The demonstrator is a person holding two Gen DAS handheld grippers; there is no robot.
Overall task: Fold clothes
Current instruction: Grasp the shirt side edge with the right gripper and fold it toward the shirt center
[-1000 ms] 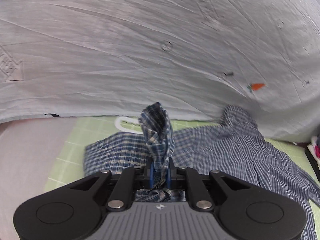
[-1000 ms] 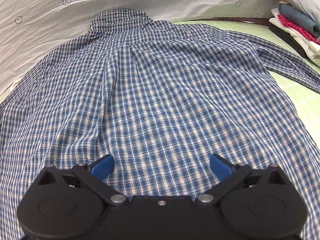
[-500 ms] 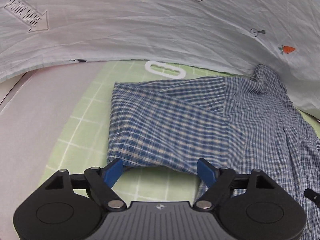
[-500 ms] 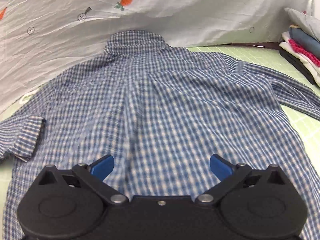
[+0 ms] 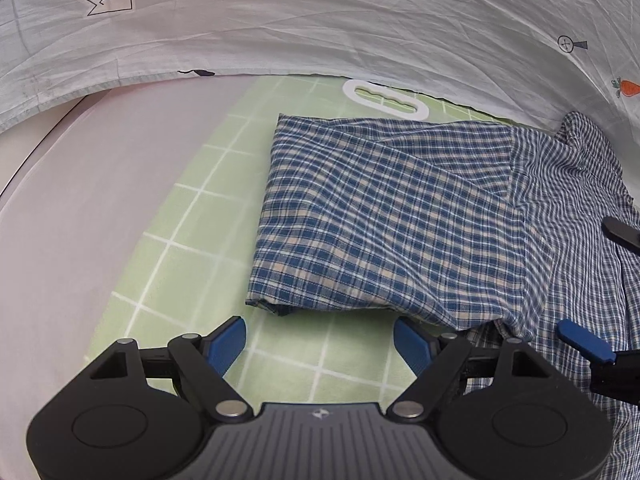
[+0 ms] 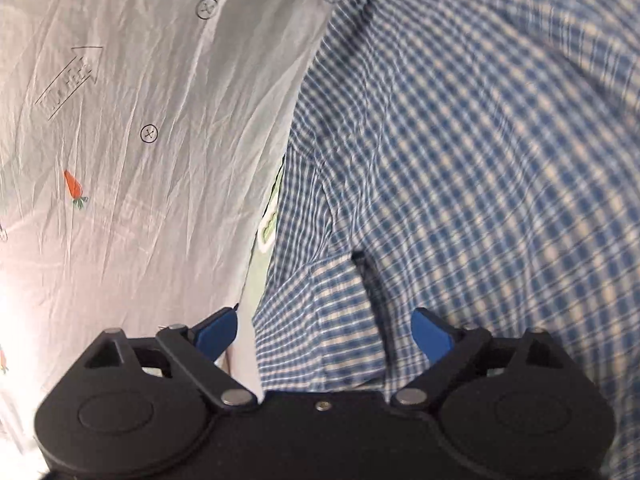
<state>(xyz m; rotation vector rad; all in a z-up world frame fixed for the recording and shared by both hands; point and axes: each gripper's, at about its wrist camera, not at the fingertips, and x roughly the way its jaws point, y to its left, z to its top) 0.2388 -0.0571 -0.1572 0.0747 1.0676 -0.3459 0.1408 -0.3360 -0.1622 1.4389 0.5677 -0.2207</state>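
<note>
A: Where do we have the plaid shirt [image 5: 400, 216]?

B: It lies on the green gridded cutting mat [image 5: 192, 216] on the worktop, with its sleeve [image 5: 360, 220] folded flat over the mat on the left of our left wrist view. The collar end [image 5: 580, 132] sits bunched against the white printed sheet [image 5: 320, 20] at the back.

A: And our left gripper [image 5: 320, 342]?

B: Its jaws stand wide apart with nothing in them. We see only bare mat between the blue pads [image 5: 228, 340], just short of the near edge of the folded sleeve.

A: What about our right gripper [image 6: 324, 334]?

B: Its jaws are closing but are still wide. A fold of checked cloth [image 6: 320, 312] lies between them, and the pads [image 6: 432, 334] do not press on it, so we hold nothing there. In the left wrist view its fingers [image 5: 584, 340] show at the right edge, over the body of the shirt.

A: Anything else near the sleeve?

B: The mat's white handle cutout [image 5: 384, 100], just behind the folded sleeve.
</note>
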